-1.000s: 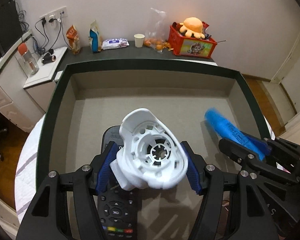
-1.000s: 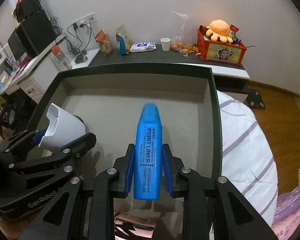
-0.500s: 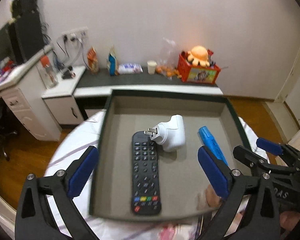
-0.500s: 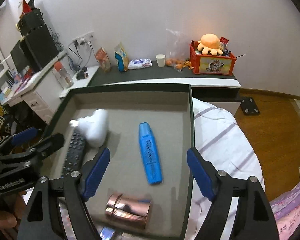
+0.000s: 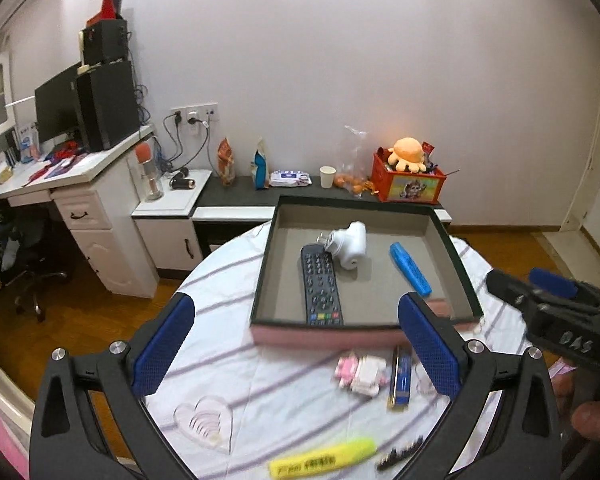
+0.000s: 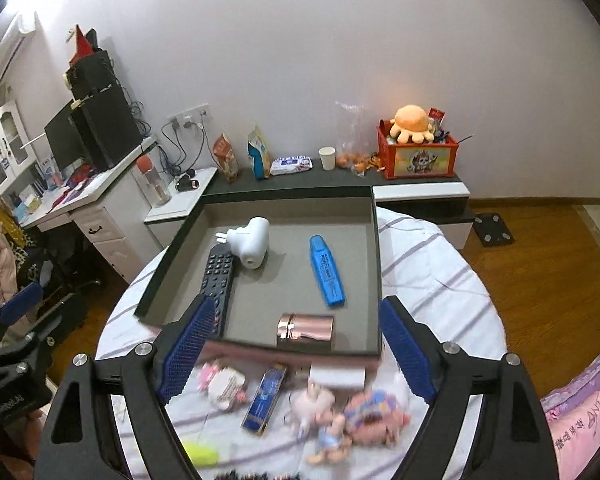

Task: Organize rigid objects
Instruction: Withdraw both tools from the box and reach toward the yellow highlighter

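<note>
Left gripper [image 5: 296, 348]: jaws spread wide with nothing between them; a second ago the blue pads closed on the white plug adapter, and they have just been opening; the view now sits farther back and higher, over the striped tablecloth [image 5: 228, 320]
Remote control [image 5: 320, 286]: lies flat in the left part of the tray, buttons up, same spot as half a second ago
White plug adapter [image 5: 348, 246]: no longer held; rests on the tray floor, just beside the remote's far end, prongs towards the left
Tray [image 5: 458, 264]: dark-rimmed, grey inside, on the round table; earlier it filled both views, now it shows whole and farther off
Blue highlighter [image 6: 326, 270]: a second ago it stood between the right gripper's pads; now it lies flat in the tray, right of the adapter and well apart from it
Copper cylinder [image 6: 306, 328]: on its side near the tray's front wall, below the highlighter
Right gripper [image 6: 298, 354]: jaws stand open and empty, having just been opening after letting go of the highlighter; it is backed away from the tray, over the clutter in front
Table in front of the tray: yellow highlighter [image 5: 324, 460], a blue flat packet [image 6: 265, 400], pink and white small items [image 5: 360, 372], blurred soft toys [image 6: 352, 416], all outside the tray
</note>
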`<act>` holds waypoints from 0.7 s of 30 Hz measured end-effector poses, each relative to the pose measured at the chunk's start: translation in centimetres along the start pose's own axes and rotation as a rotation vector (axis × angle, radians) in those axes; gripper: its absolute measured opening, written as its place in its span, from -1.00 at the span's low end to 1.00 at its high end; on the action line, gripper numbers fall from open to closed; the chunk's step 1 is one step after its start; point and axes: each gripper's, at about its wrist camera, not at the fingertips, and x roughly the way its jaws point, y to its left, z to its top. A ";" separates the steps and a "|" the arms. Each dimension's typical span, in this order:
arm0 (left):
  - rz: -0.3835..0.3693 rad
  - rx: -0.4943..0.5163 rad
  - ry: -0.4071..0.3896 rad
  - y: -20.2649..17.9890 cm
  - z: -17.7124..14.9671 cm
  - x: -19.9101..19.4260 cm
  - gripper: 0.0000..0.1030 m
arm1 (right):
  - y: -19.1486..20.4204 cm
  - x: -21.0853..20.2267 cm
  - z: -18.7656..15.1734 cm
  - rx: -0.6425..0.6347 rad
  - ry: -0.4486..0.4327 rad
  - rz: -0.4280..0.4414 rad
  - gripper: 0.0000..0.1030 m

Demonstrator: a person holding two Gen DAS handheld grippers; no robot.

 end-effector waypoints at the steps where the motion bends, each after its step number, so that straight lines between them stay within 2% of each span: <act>1: 0.003 -0.001 -0.003 0.1 -0.5 -0.5 0.99 | 0.0 -0.6 -0.3 -0.001 -0.006 0.000 0.67; 7: 0.027 -0.010 -0.007 0.7 -3.6 -3.1 0.99 | -0.1 -4.2 -2.8 0.010 -0.043 0.011 0.68; 8: 0.028 -0.008 -0.004 0.8 -4.2 -3.5 0.99 | -0.3 -4.7 -3.3 0.015 -0.045 0.012 0.72; 10: 0.034 0.003 0.003 0.8 -5.5 -4.1 0.99 | -0.8 -5.4 -4.4 0.023 -0.044 0.015 1.00; 21: 0.043 0.040 0.042 -0.5 -10.3 -5.5 1.00 | -2.5 -6.3 -10.6 0.062 0.029 0.004 1.00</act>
